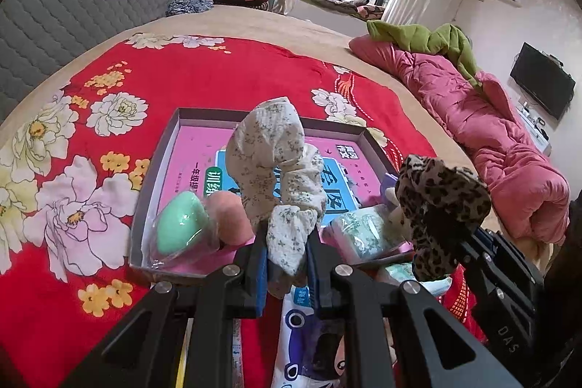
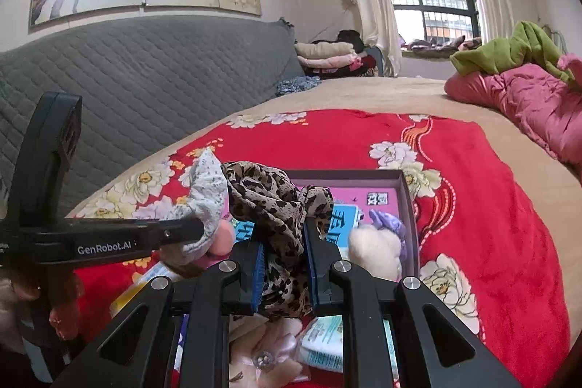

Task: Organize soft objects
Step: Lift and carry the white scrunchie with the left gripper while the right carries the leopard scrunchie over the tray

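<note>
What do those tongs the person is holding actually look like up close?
Both tongs are matte black, angular frames with triangular cut-outs and round silver bolts at the joints. The left tongs and right tongs have blue pads lining the inner faces of the fingers. White lettering reads GenRobot.AI along the left one's side. No cables show.

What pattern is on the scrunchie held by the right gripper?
Leopard print, brown and black spots on tan. The leopard scrunchie shows best in the right wrist view, clamped in the right gripper.

Two scrunchies [image 1: 276, 170] [image 1: 440, 206] (two sponges [image 1: 180, 224] [image 1: 229, 217]).
</note>
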`<state>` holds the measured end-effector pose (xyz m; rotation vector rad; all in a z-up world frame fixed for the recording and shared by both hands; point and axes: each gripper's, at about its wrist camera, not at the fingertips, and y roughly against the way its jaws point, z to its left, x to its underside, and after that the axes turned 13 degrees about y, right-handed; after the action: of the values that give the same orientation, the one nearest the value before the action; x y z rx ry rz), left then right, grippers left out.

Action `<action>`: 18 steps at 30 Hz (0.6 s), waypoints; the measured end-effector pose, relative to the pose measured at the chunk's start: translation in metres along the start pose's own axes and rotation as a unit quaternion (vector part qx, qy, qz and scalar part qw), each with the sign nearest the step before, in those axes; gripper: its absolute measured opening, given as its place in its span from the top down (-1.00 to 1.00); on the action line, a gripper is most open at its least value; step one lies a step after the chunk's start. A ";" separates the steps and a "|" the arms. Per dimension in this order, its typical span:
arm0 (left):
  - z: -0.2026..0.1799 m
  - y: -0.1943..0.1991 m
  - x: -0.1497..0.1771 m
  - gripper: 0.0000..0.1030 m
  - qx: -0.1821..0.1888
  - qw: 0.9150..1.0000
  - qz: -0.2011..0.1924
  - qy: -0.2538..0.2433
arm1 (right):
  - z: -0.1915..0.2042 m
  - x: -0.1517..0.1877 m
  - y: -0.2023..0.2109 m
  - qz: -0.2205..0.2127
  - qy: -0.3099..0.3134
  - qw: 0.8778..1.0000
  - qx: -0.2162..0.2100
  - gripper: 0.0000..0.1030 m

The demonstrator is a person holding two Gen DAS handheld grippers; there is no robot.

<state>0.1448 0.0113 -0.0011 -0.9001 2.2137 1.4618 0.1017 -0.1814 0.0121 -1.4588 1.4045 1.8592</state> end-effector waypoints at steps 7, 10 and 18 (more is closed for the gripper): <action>-0.010 -0.001 -0.002 0.65 -0.004 1.000 -0.005 -0.012 | -0.003 -0.004 -0.002 -0.009 0.003 1.000 0.007 0.64; -0.012 -0.005 -0.004 0.65 -0.011 1.000 -0.004 -0.014 | -0.005 -0.006 -0.002 -0.013 0.006 1.000 0.010 0.63; -0.014 -0.018 -0.005 0.65 -0.018 1.000 0.005 -0.012 | -0.008 -0.009 -0.016 -0.005 0.017 1.000 0.018 0.63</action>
<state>0.1610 -0.0041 -0.0048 -0.8789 2.1844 1.5132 0.1219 -0.1788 0.0131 -1.4842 1.4375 1.8020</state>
